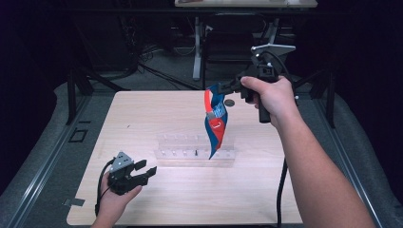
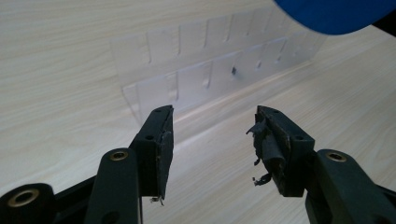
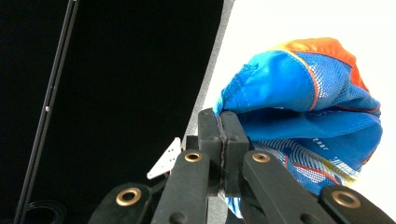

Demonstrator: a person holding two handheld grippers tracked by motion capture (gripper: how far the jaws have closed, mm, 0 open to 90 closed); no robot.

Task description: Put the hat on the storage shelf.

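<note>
In the upper right of the high view, the right gripper [image 1: 215, 90] holds a blue and orange cloth [image 1: 215, 122] by its top edge, with the jaws pressed fully together on the fabric. The cloth hangs down in the middle of the frame, and its lower tip is just above a clear plastic rack [image 1: 195, 150] that stands on the wooden table [image 1: 142, 114]. In the lower left, the left gripper [image 1: 146, 170] is low over the table, near the rack. Its jaws stand wide apart and nothing is between them. In the right gripper view the cloth [image 3: 299, 88] bunches up to the right of the closed jaws.
</note>
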